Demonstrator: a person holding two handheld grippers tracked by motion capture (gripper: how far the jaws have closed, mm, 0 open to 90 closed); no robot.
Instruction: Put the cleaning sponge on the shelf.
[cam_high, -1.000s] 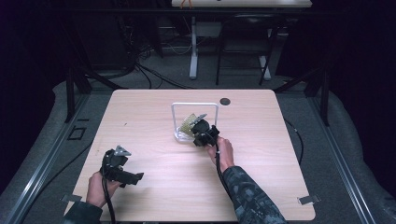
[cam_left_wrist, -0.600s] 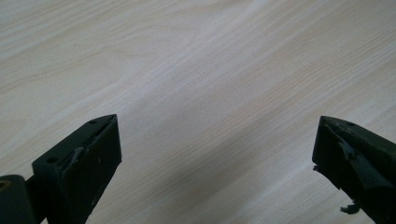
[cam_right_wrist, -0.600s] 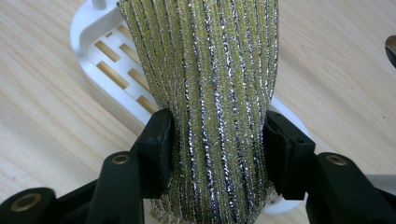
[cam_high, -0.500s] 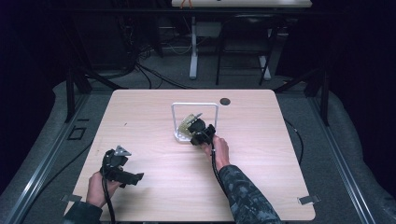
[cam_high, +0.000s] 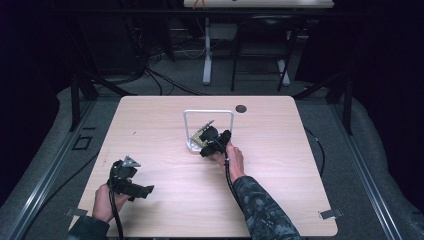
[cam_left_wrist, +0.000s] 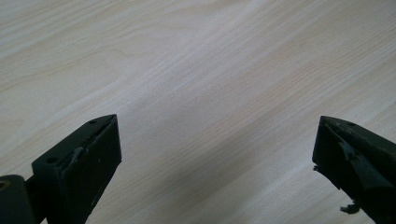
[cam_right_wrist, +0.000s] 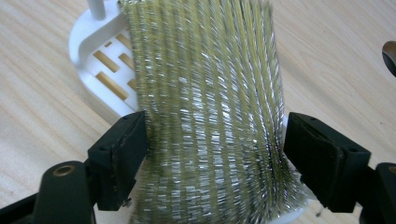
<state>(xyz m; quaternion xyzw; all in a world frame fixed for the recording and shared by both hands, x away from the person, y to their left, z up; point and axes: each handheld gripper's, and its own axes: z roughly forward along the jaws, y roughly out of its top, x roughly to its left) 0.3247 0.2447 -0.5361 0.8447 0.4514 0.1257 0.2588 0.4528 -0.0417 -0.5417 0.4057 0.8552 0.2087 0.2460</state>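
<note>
One scouring pad (cam_right_wrist: 210, 116), woven of gold and silver threads, is seen between the two jaws of the right gripper (cam_right_wrist: 215, 154) in the right gripper view. The pad stands on a white slotted base (cam_right_wrist: 100, 56) of one rack (cam_high: 209, 113), and it lies partly over this base. The right gripper's jaws have just been opening. The left jaw is at the pad's edge, and a narrow gap is seen between the pad and the right jaw, so the pad is not pressed. Whether the left jaw touches it cannot be told. The picture of the pad is a little blurred.

In the high view, the rack is seen as a white frame with two thin posts and one bar on top, near the middle of the table (cam_high: 150, 130). The right gripper (cam_high: 216, 142) is placed just in front of the rack, at the pad (cam_high: 200, 135), and it is held by the right hand (cam_high: 231, 157). A dark patterned sleeve is worn on this arm.

The left gripper (cam_high: 131, 187) is held by the left hand (cam_high: 105, 202) near the front left corner of the table, well apart from the rack. In the left gripper view its two jaws are spread wide over bare wood, and nothing is held between them.

One dark round hole (cam_high: 241, 108) is seen in the table behind the rack.
</note>
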